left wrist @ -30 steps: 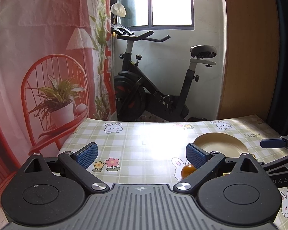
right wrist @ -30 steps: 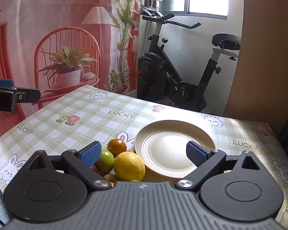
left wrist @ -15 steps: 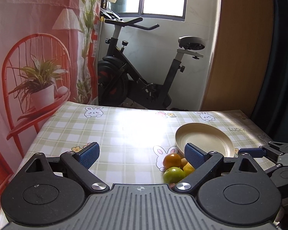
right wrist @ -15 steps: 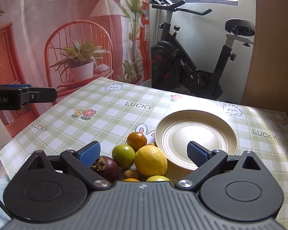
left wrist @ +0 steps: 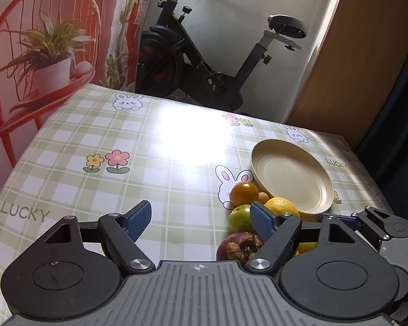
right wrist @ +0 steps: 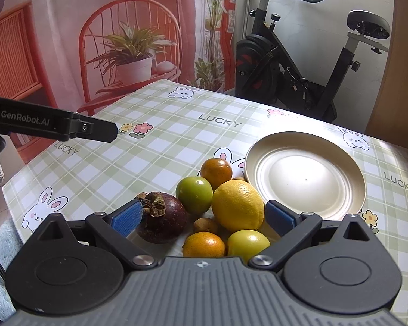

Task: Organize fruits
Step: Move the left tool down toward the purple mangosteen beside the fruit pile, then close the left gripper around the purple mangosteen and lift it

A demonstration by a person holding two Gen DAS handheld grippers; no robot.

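From your left wrist cam, your left gripper (left wrist: 201, 218) is spread wide with nothing in it, hanging over the checked tablecloth (left wrist: 117, 141). The fruit pile sits just off its right finger: mangosteen (left wrist: 238, 247), green apple (left wrist: 239, 217), an orange (left wrist: 243, 193) and the lemon (left wrist: 281, 206), right beside the empty cream plate (left wrist: 291, 174).

Right wrist cam: your right gripper (right wrist: 204, 217) is also released, fingers straddling the pile. Mangosteen (right wrist: 161, 221) touches the left pad, lemon (right wrist: 238, 205) is near the right one, small orange (right wrist: 204, 244) and a yellow-green fruit (right wrist: 247, 243) closest to you. Plate (right wrist: 304, 175) is still bare.
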